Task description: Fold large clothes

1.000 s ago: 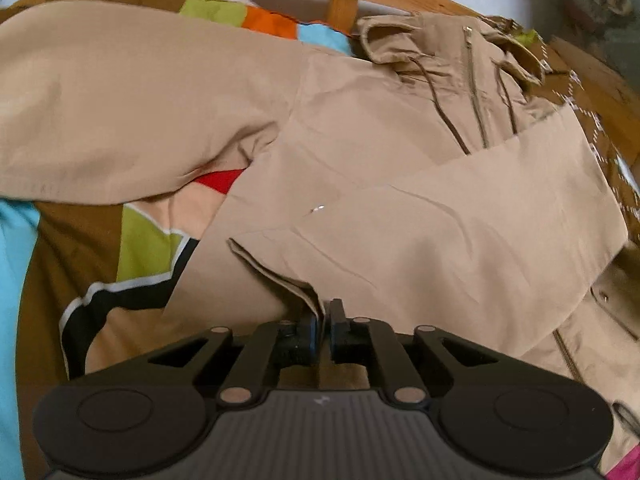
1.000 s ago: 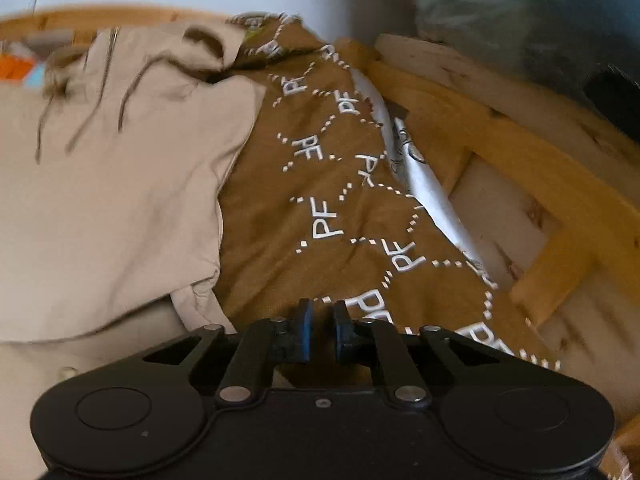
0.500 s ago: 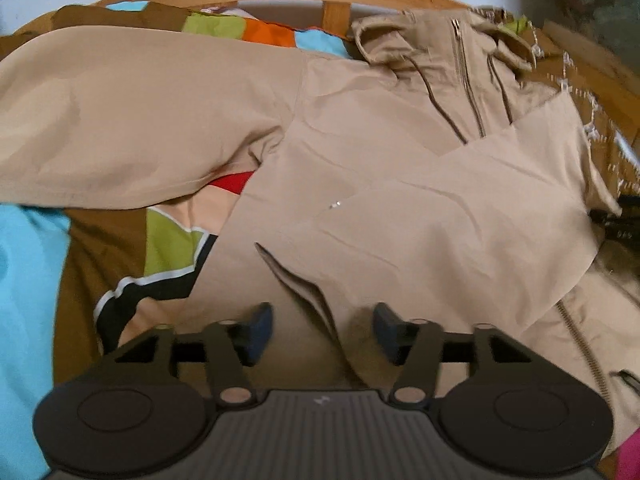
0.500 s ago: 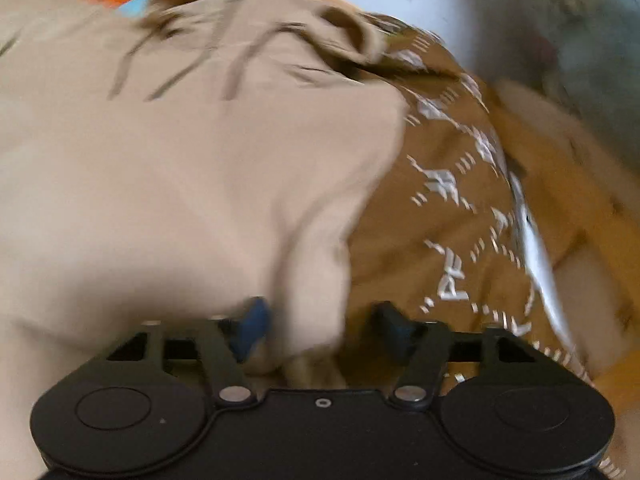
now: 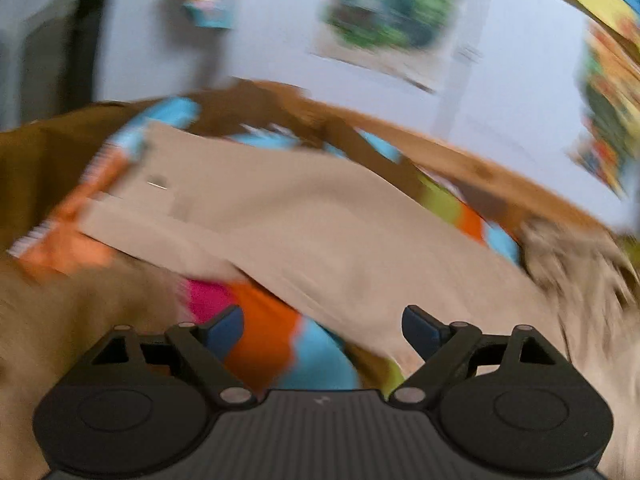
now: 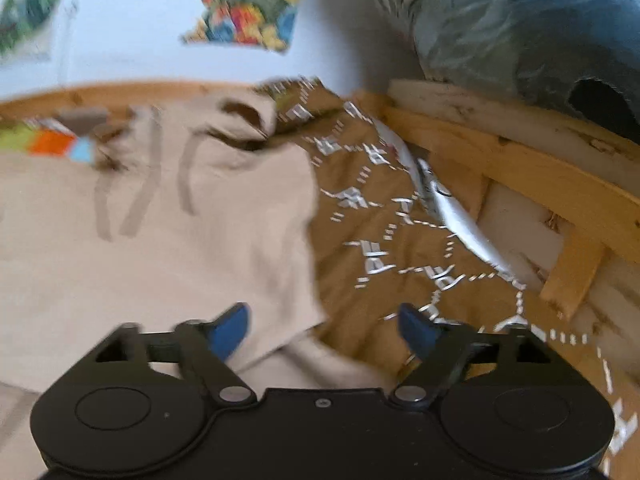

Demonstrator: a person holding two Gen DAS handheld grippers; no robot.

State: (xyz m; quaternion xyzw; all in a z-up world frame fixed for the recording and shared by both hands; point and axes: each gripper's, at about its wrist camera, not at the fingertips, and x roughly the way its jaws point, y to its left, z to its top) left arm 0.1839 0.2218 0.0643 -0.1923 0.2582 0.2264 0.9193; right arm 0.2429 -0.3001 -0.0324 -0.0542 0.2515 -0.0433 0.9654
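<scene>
Your left tongs are spread wide with nothing between the blue tips; below the gap lies only the patchwork blanket in orange, blue and pink. The jacket, the landmark here, lies flat on the bed. In the left view its sleeve runs as a long tan band from upper left to lower right, just beyond the tips, its lower edge passing close in front of your right-hand tip. This view is badly blurred, so I cannot tell whether that tip touches the cloth. Behind the jacket the wooden bed frame curves across, and above it a pale wall carries posters.

Your right tongs are also fully open and hold nothing. The jacket's right-hand edge falls between the tips: the left tip sits over tan cloth, the right tip over the brown sheet printed with white letters. The hood and drawstrings lie at the far end of the jacket. Right of the jacket there is a strip of bare brown sheet, then a silvery strip along the sheet's border, then the slatted wooden rail closing off that side. A grey-blue bundle rests above the rail.
</scene>
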